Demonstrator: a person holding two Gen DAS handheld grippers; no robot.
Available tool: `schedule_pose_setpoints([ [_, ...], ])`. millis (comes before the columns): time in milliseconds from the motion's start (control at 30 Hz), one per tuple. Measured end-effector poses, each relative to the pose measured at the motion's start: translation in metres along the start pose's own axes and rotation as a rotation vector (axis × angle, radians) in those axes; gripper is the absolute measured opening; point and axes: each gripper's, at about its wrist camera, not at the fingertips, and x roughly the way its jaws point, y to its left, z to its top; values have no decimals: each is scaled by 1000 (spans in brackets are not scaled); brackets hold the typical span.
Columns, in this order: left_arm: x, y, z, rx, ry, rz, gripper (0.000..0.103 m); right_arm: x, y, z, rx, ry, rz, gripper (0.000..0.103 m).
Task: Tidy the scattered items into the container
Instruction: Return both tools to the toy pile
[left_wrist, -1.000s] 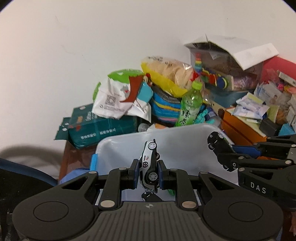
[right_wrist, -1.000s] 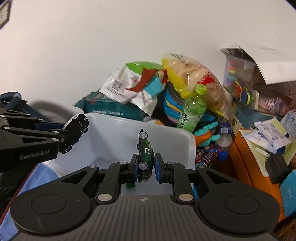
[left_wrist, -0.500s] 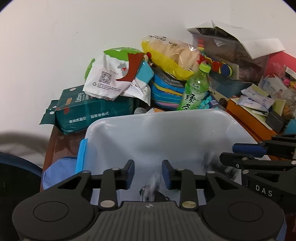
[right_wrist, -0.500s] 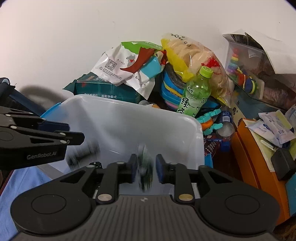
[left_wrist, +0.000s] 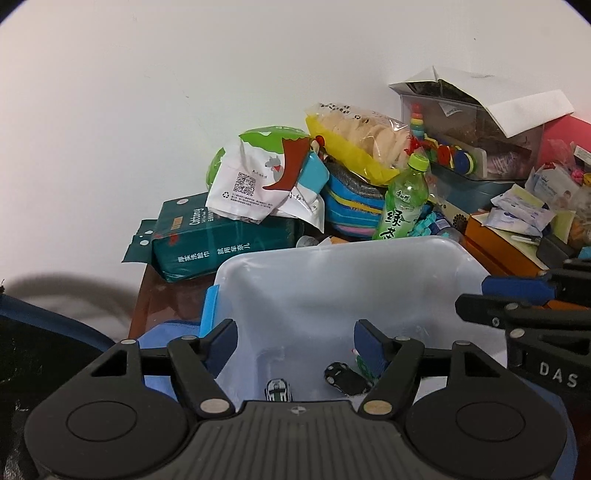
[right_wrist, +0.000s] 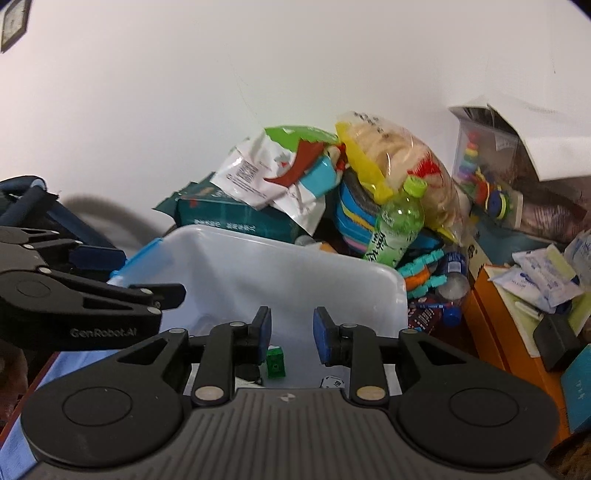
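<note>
A translucent white plastic container (left_wrist: 332, 273) with a blue latch stands in front of me; it also shows in the right wrist view (right_wrist: 288, 266). My left gripper (left_wrist: 295, 345) is open and empty above it. On the container's floor lie a white toy car (left_wrist: 277, 389) and a black toy car (left_wrist: 345, 376). My right gripper (right_wrist: 291, 332) is open and empty over the container. A green toy car (right_wrist: 276, 362) and a small white ball (right_wrist: 331, 382) lie on the floor below it. The other gripper shows at the right of the left view (left_wrist: 517, 302) and at the left of the right view (right_wrist: 122, 291).
Behind the container is a pile: a teal tissue pack (left_wrist: 221, 236), a white and green bag (left_wrist: 266, 177), a yellow snack bag (left_wrist: 354, 136), a green bottle (left_wrist: 402, 201), a clear toy box (left_wrist: 469, 133). An orange box (right_wrist: 509, 332) with packets stands right.
Both grippers opened and let go of their toy cars. The white car and the green car fell into the container. Both grippers moved back a little.
</note>
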Motion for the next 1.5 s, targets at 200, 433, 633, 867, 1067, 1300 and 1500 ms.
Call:
schedule_pose_setpoints([
  [200,-25,-2,-15,-8,-6,-11,73,-23,5,-8,2,-14,15,29],
  [433,-51,-9,-53,11,16,-23,73,-47,9,-38,-9,23,20,29],
  [633,-61,-14,-90,22,77,-36,73,-60,13,-78,-22,102,12,30],
  [867,-68,-23,-133,39,154,-35,73,-69,28,-119,-36,181,37,30],
  [1067,-73,-26,-158,71,199,-27,73,-70,42,-135,-52,214,61,30],
  [1300,-77,-14,-170,70,210,-9,73,-63,51,-139,-50,222,59,39],
  [1500,-71,1,-171,46,219,9,73,-49,58,-138,-69,237,39,44],
])
